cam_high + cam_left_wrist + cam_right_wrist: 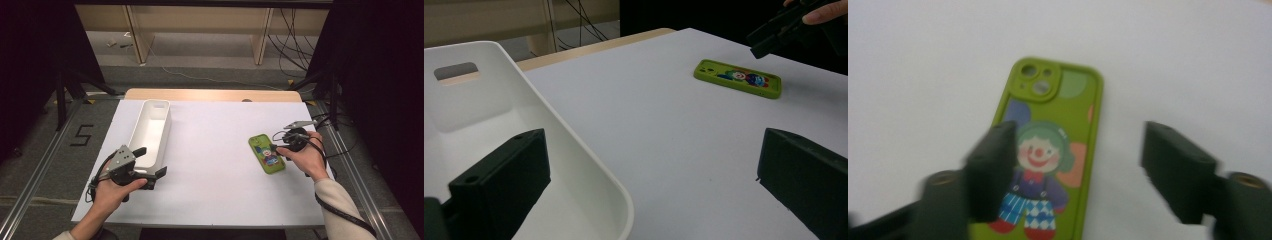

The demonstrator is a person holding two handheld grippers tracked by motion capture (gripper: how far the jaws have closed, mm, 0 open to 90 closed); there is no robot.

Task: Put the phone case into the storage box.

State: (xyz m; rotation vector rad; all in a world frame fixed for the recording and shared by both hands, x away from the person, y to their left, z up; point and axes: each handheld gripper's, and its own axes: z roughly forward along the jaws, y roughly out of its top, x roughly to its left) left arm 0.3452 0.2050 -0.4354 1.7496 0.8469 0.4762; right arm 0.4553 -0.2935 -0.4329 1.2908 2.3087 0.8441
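1. High view: white surface [210, 165] carries a long white bin [150, 131] at left and a green phone case [266, 153] at right. Left claw [150, 167] spread at the bin's near end. Right claw [276, 142] over the case's right edge.
2. Left gripper view: jaws wide apart, one inside the bin [499, 130], one over bare surface; case [739, 78] well apart, flat.
3. Right gripper view: right claw [1078, 170] spread, gripping nothing; clown-print case [1050, 150] flat on the surface, left jaw over it, right jaw beside it.
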